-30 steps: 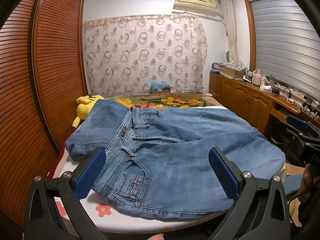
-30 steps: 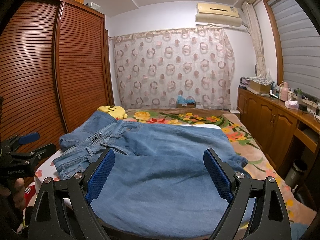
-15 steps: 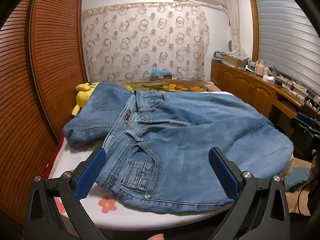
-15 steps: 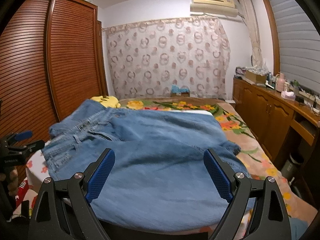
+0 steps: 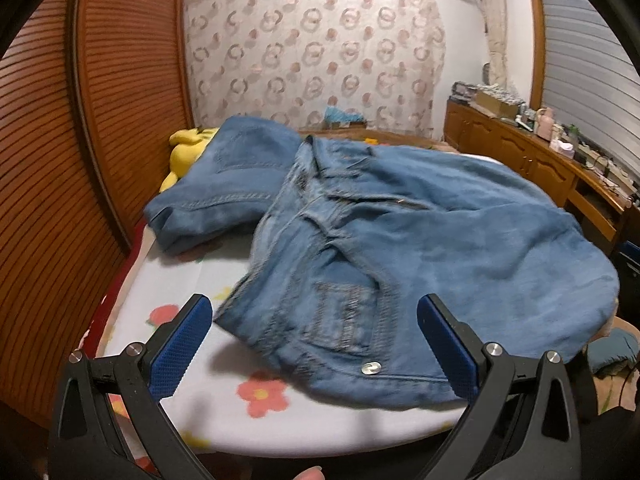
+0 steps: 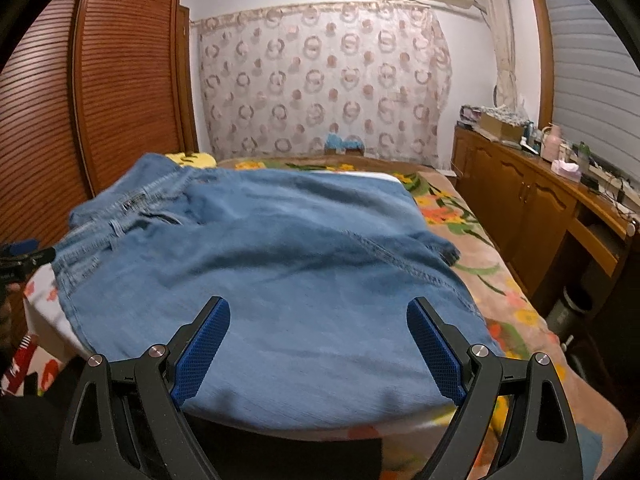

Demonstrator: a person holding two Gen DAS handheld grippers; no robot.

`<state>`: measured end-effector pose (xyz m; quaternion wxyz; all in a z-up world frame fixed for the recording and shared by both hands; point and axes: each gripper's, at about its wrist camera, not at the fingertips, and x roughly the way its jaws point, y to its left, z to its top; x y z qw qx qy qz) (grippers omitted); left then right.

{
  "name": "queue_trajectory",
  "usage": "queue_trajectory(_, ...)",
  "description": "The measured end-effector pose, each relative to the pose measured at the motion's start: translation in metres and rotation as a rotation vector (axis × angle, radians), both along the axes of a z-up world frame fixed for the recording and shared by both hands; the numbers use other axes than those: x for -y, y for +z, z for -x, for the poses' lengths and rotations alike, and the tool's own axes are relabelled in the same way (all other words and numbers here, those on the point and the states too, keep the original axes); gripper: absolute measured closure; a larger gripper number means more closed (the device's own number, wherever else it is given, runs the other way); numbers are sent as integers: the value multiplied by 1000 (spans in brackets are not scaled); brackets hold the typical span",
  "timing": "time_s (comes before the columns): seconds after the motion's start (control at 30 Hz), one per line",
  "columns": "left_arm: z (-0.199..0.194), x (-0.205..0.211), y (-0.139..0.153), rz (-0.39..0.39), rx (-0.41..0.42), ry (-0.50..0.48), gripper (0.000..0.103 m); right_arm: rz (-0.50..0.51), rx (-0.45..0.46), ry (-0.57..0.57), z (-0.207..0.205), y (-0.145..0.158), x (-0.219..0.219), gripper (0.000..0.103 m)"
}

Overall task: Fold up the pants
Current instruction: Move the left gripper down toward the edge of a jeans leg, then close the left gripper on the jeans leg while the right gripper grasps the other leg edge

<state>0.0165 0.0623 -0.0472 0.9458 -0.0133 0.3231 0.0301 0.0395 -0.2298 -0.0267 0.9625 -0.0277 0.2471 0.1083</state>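
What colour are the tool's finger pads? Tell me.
Blue, textured pads on black frames; the left wrist view shows them best.

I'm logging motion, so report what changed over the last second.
Both hand-held grippers moved in toward the blue denim jeans: the left hand-held gripper now frames the pocket corner, the right hand-held gripper the leg. Nothing was grasped; both stay open, and the jeans lie unmoved.

No text, brand, number or sign can be read in either view. A small marking is carried by the round metal rivet [image 5: 370, 367] on the light blue denim pants [image 5: 400, 264] ahead of the left gripper's blue pads, but it is too blurred to be made out.
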Motion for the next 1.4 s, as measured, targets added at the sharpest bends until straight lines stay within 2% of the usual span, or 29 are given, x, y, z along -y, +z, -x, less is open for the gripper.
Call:
queue_trajectory(0.27, -10, -35, -20, 14, -34, 57, 1, 13, -43, -37, 0, 8, -1, 12)
queue_trajectory(0.3, -10, -38, -23, 16, -43, 59, 6, 10, -45, -40, -2, 8, 0, 12)
queue_trajectory(0.5, -14, -50, -36, 35, -83, 69, 18, 6, -53, -48, -3, 13, -1, 12)
queue_trajectory(0.63, -16, -54, -37, 45, -79, 75, 21, 12, -60, -48, -6, 10, 3, 12)
queue_trajectory(0.77, -23, -56, -43, 39, -98, 80, 32, 12, -78, -63, -6, 8, 10, 12)
queue_trajectory(1.03, -27, -56, -46, 48, -101, 74, 35, -26, -129, -112, -7, 9, 36, 12)
queue_trajectory(1.27, -28, -53, -49, 96, -107, 35, 54, -79, -175, -104, -6, 8, 37, 22)
queue_trajectory(1.4, -28, -53, -48, 107, -108, 33, 55, -65, -178, -94, -9, 12, 35, 29)
